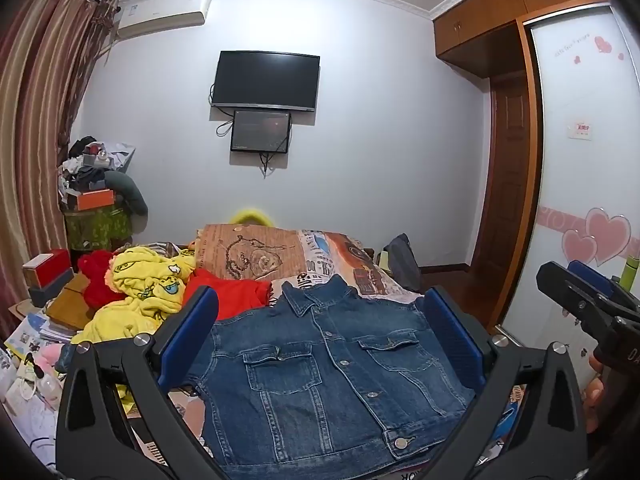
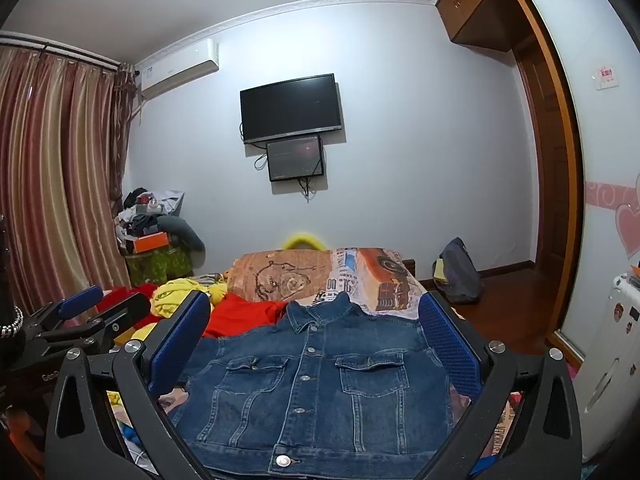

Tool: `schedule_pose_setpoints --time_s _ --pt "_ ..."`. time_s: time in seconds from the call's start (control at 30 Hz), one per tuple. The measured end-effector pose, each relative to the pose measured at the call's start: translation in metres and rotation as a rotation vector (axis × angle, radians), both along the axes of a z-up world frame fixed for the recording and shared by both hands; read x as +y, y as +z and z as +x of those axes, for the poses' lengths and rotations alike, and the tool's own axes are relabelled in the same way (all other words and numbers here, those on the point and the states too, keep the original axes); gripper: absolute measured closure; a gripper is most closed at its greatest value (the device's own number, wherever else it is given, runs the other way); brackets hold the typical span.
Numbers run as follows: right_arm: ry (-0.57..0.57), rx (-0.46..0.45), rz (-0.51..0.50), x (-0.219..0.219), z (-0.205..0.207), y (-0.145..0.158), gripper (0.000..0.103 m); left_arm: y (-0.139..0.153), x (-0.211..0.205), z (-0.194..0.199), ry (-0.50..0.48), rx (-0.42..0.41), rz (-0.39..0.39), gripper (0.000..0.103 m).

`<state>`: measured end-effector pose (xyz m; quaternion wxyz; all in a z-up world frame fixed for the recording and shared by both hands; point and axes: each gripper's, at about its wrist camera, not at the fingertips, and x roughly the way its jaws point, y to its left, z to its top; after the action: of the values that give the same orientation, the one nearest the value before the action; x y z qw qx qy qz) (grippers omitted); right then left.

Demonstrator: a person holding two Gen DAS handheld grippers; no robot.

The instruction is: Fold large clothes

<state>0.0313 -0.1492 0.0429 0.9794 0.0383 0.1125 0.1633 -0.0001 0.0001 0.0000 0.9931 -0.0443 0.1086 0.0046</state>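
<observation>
A dark blue denim jacket lies buttoned and face up on the patterned bed, sleeves apparently tucked underneath. The left gripper and right gripper hover above it, jaws spread, pinching nothing. Denim is heavy and stiff; grasp the shoulder seams or hem corners.

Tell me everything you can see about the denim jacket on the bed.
The denim jacket is dark blue, of sturdy-looking stitched denim, with a collar, metal buttons down the front and two flapped chest pockets. It lies flat, front side up and buttoned, collar toward the far wall, on the patterned bedspread. No sleeves show; they may be tucked under. Its left edge lies close to a red garment. Neither gripper touches it.
</observation>
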Motion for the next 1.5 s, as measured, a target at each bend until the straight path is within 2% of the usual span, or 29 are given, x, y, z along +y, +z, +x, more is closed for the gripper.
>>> schedule_pose_setpoints --time_s 1.5 --pt "-0.006 0.028 0.019 0.002 0.01 -0.008 0.0 0.001 0.006 0.008 0.003 0.013 -0.012 0.0"
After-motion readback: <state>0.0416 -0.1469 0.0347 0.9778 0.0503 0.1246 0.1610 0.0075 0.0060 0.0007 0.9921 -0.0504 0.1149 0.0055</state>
